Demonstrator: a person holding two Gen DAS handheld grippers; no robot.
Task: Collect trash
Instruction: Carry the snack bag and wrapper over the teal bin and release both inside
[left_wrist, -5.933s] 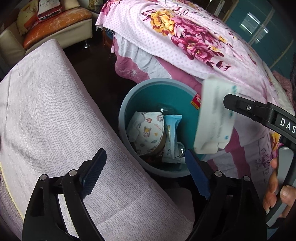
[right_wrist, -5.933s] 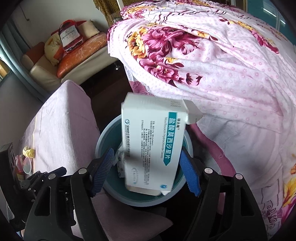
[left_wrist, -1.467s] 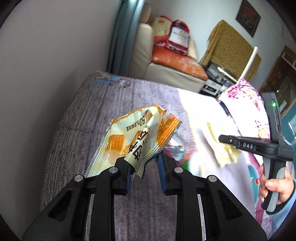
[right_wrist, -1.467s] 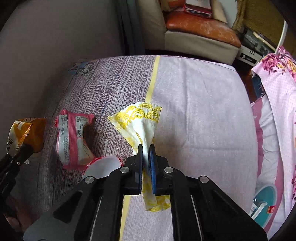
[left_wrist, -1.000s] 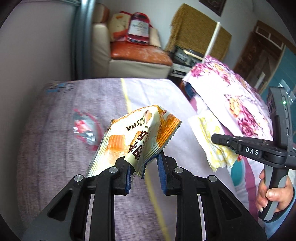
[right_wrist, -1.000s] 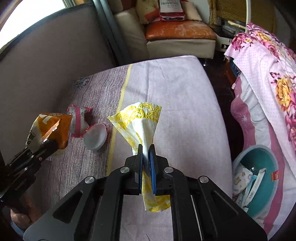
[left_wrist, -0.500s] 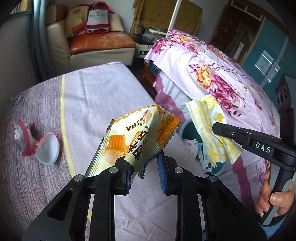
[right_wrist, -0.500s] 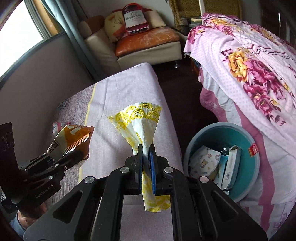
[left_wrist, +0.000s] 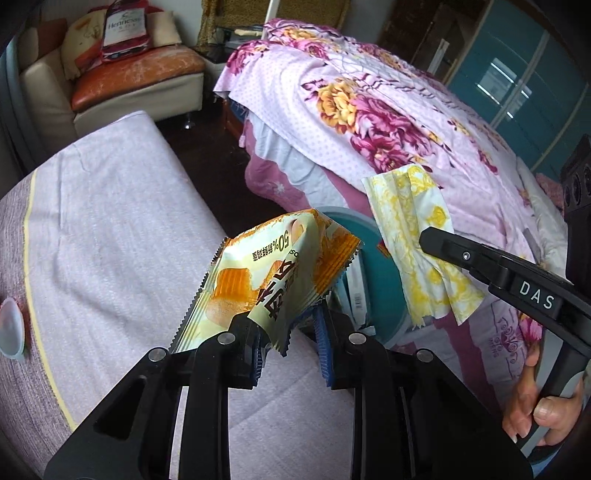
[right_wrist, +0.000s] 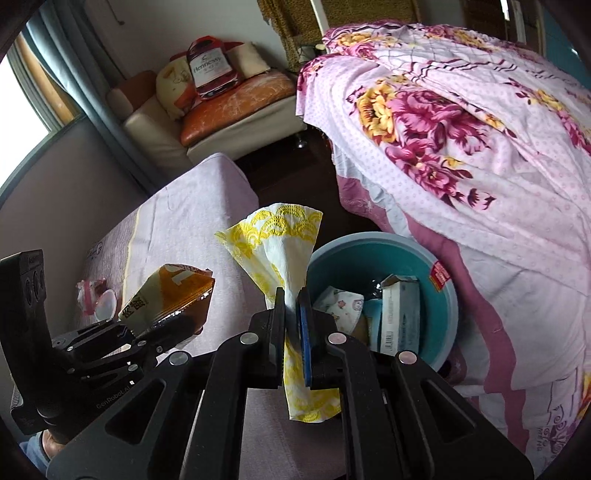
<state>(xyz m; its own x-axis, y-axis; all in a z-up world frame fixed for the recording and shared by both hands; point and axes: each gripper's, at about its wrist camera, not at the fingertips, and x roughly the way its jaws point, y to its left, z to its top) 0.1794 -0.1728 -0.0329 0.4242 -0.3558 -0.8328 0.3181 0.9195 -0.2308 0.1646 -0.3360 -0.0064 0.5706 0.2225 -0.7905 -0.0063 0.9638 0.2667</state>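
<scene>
Both grippers are being carried off the lilac-covered mattress (left_wrist: 110, 229) toward the round teal plastic basin (right_wrist: 402, 254); half a second earlier the basin was only partly showing behind the held items, and it is now being brought closer in both views.

Left gripper (left_wrist: 288, 354): clenched on the crumpled yellow-and-orange foil snack wrapper (left_wrist: 273, 280), which is being held upright with its long axis rising from the jaws. The basin rim is being seen directly behind and just to the right of the wrapper.

Right gripper (right_wrist: 293, 325): jaws are being kept pressed together on the white paper napkin with yellow print (right_wrist: 280, 236), pinched at its middle, fanned end up, tail hanging below the pads. The basin is lying just to the right of and beyond this gripper, beside the floral pink bedspread (right_wrist: 461, 122).

Judgement: the right gripper is the nearer to the basin; its napkin is expected to go in first. Both tools are being pitched steeply downward, the person's hand (left_wrist: 543, 406) wrapped round the right handle.

Basin contents: a white carton (right_wrist: 400, 314) and a printed face mask (right_wrist: 341, 304). Left on the mattress, far from the basin: a pink-and-white wrapper (right_wrist: 86, 295) and a pale lid (right_wrist: 105, 301).
</scene>
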